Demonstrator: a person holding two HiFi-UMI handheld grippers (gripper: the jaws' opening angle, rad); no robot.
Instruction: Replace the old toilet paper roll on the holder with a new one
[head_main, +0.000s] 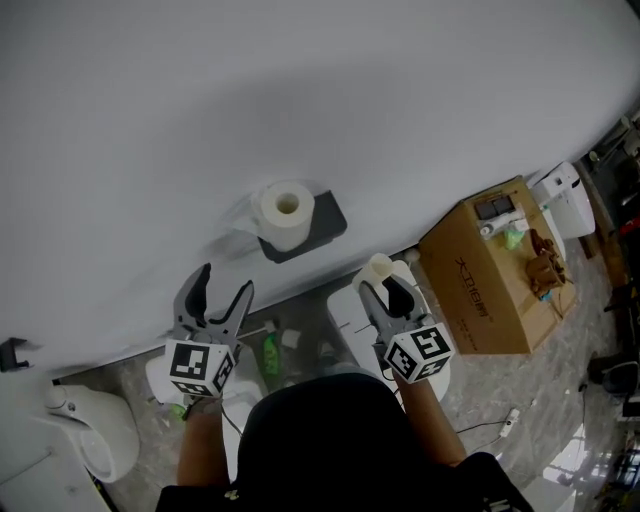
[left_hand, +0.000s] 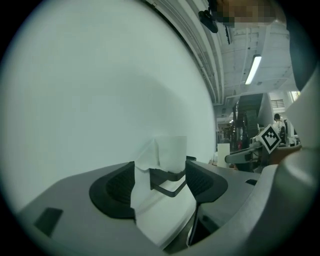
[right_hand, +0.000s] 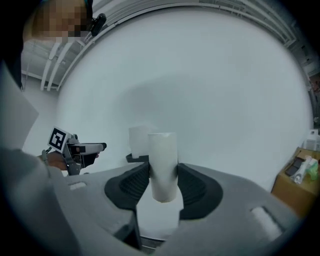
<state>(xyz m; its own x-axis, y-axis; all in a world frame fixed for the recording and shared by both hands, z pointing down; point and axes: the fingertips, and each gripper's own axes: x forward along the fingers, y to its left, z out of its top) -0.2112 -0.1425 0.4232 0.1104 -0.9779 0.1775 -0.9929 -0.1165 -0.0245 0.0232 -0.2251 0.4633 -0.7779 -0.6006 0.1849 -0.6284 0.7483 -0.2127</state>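
While both grippers point at a white wall (head_main: 300, 100), the left gripper (head_main: 226, 280) has its jaws spread and clamps nothing. Ahead of it and a little to its right, clear of its tips, a toilet paper roll (head_main: 283, 212) sits on a dark holder (head_main: 325, 222) fixed to the wall. A loose sheet (left_hand: 145, 159) hangs from the roll.

Further right, the right gripper (head_main: 383, 285) is closed around a slim white roll (right_hand: 163, 165), held upright between its pads. The holder is ahead of this gripper and to its left.

Which roll is the old one cannot be told for sure. The fuller one on the holder is probably the new one.

Things could go wrong in two ways. If the left jaws reach in, the loose sheet could snag on them and unwind or tear. The slim white roll looks light and soft, so a slack grip could drop it and a hard squeeze could crush it.
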